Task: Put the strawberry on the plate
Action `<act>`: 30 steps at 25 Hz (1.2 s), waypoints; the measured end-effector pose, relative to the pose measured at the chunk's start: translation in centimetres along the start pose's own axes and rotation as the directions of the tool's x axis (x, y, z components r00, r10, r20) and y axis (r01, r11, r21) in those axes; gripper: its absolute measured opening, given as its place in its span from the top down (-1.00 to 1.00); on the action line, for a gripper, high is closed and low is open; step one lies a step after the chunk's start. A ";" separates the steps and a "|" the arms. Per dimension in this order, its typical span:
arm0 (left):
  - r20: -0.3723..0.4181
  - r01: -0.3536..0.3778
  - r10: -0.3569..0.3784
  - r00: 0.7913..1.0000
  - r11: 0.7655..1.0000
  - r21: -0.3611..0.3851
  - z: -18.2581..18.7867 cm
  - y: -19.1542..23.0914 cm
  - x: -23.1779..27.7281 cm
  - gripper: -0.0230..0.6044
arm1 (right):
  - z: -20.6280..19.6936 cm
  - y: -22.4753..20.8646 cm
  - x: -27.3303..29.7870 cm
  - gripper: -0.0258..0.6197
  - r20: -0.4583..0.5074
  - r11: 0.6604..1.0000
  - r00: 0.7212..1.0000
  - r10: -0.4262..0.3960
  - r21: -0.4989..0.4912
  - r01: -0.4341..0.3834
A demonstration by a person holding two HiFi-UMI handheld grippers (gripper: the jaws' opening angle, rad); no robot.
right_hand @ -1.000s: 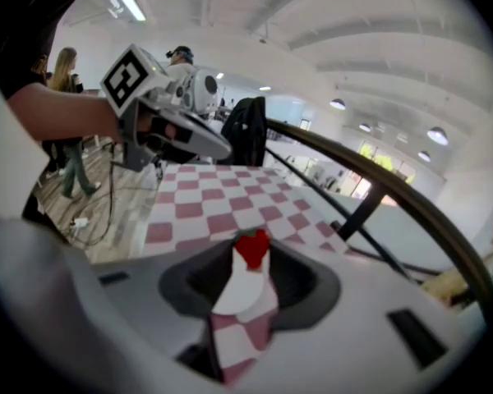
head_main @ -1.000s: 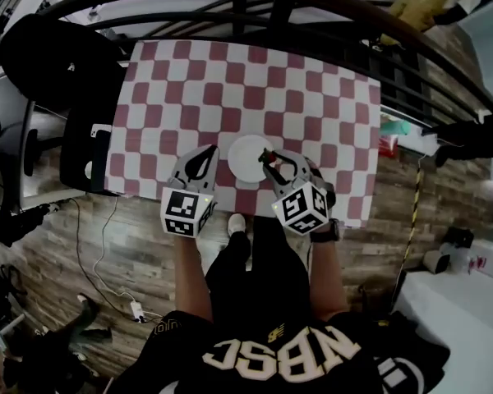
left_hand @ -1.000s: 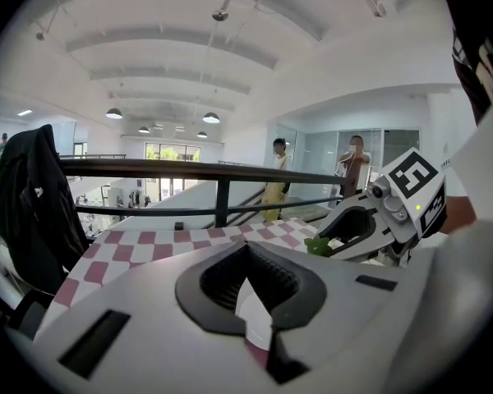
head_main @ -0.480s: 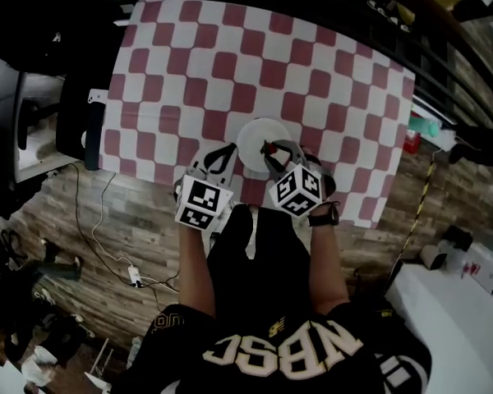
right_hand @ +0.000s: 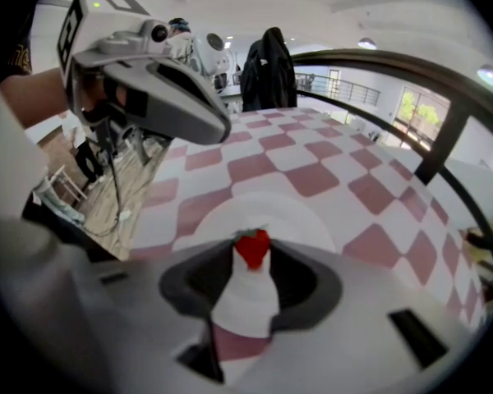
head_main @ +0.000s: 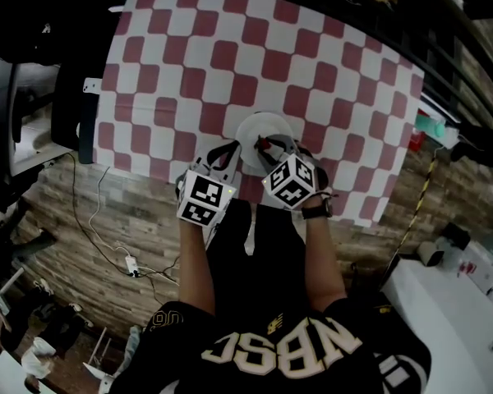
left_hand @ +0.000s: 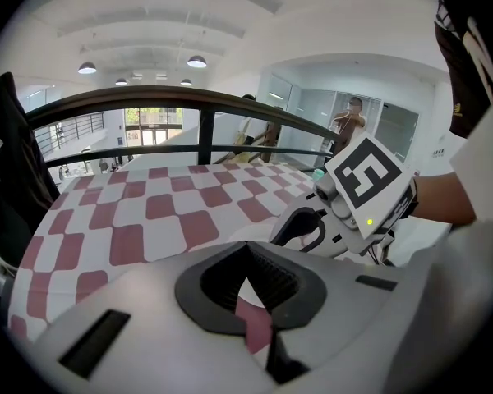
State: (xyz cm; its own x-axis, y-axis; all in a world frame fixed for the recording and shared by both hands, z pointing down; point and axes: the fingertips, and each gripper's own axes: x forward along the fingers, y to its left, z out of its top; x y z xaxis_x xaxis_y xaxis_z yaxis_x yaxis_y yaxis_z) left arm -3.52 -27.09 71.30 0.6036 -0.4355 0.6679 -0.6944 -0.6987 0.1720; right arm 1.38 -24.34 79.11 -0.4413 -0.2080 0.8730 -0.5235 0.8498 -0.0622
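The red strawberry with its green top is pinched between the tips of my right gripper, which is shut on it. Directly beneath and beyond it lies the white plate. In the head view the plate sits near the table's front edge, and the right gripper holds the strawberry over its near rim. My left gripper hovers just left of the plate; its tips meet with nothing between them. The right gripper shows at the right of the left gripper view.
A red-and-white checked cloth covers the table. A dark curved railing runs along the far side. A black chair or jacket stands at the table's left. Small items sit off the right edge.
Both grippers have edged forward. The right one, still holding the strawberry, now sits over the plate's near rim. The head view has shifted.
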 end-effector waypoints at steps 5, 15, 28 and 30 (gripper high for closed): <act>0.008 -0.006 0.006 1.000 1.000 -0.008 0.2 0.2 -0.3 0.88 | -0.6 -0.1 0.3 0.47 -0.026 0.999 1.000 0.014 0.045 -0.013; 0.096 0.002 0.000 0.995 1.000 -0.024 3.7 0.2 -1.8 0.88 | 1.1 -1.3 -1.4 0.47 0.012 0.999 0.999 -0.039 0.016 0.039; 0.322 -0.052 0.052 0.945 0.999 -0.008 16.1 0.9 -8.1 0.88 | 11.2 -5.0 -14.0 0.47 0.300 0.975 0.928 -0.223 0.073 0.211; 0.376 -0.060 0.070 0.924 0.997 -0.038 18.3 1.3 -9.5 0.88 | 13.6 -5.7 -16.8 0.47 0.341 0.961 0.899 -0.275 0.074 0.266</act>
State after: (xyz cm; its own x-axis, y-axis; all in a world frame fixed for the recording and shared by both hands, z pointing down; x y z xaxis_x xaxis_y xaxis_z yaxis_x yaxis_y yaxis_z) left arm -2.98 -34.31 51.95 0.6562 -0.6651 0.3564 -0.7441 -0.6489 0.1588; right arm 1.92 -32.26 58.21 -0.5017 -0.5855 0.6368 -0.6741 0.7259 0.1364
